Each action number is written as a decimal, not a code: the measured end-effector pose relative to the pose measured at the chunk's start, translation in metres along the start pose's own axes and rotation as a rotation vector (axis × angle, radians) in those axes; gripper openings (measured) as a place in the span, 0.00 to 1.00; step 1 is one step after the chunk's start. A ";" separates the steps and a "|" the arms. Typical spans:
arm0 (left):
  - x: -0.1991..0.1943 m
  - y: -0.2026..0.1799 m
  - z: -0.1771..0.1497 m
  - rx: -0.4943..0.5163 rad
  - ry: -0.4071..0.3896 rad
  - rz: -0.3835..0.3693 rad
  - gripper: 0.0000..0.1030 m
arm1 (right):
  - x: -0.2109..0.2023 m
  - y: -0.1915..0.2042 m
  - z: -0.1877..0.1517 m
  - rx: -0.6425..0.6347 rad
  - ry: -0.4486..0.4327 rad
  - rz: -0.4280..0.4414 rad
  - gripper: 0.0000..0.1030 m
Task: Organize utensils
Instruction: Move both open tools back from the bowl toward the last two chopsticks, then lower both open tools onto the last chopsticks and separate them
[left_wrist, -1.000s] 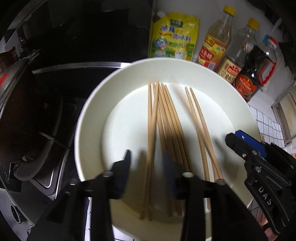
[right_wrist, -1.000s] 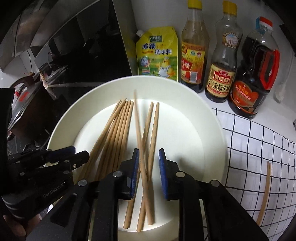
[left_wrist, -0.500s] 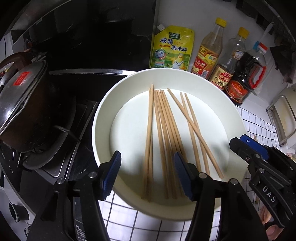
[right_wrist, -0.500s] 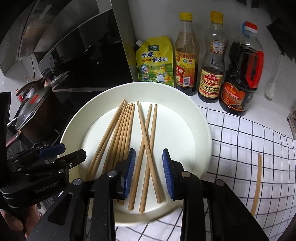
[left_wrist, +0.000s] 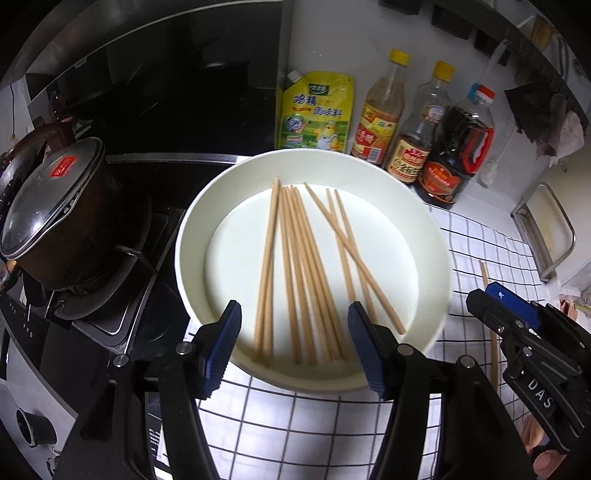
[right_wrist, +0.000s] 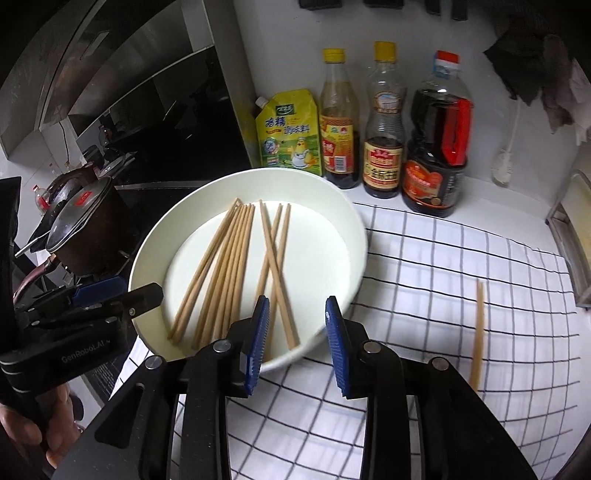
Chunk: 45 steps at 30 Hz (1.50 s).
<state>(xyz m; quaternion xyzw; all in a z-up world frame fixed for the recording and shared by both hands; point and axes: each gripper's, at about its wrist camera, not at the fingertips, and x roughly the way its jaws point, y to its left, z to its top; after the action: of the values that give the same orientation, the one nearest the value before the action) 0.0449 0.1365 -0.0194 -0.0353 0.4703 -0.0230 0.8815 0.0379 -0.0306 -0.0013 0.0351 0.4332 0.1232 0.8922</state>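
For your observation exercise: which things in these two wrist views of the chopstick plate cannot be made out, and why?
- Chopsticks, left view: near ends blurred; exact count unsure.
- Lone chopstick, left view: partly behind right gripper.
- Bottle labels, right view: print too small.
- Pot: lid hides contents.

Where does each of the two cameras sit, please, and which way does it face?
Left wrist: on the left gripper, facing down over its open blue pads at the round white bowl of wooden chopsticks; the right gripper shows at right.
Right wrist: on the right gripper, facing down at the bowl's near rim and the checked cloth; the left gripper and a hand show at left.
Shared: bowl, chopsticks, bottles, cloth.
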 end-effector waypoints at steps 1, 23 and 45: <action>-0.002 -0.003 -0.001 0.003 -0.003 -0.001 0.59 | -0.002 -0.003 -0.001 0.001 -0.001 -0.004 0.30; 0.005 -0.118 -0.028 0.120 0.026 -0.117 0.71 | -0.034 -0.114 -0.056 0.102 0.035 -0.127 0.42; 0.040 -0.178 -0.049 0.203 0.082 -0.104 0.75 | 0.023 -0.191 -0.113 0.161 0.125 -0.168 0.42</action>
<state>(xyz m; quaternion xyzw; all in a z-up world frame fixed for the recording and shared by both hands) 0.0249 -0.0454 -0.0646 0.0308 0.4988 -0.1176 0.8581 -0.0008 -0.2144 -0.1215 0.0626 0.4977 0.0148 0.8650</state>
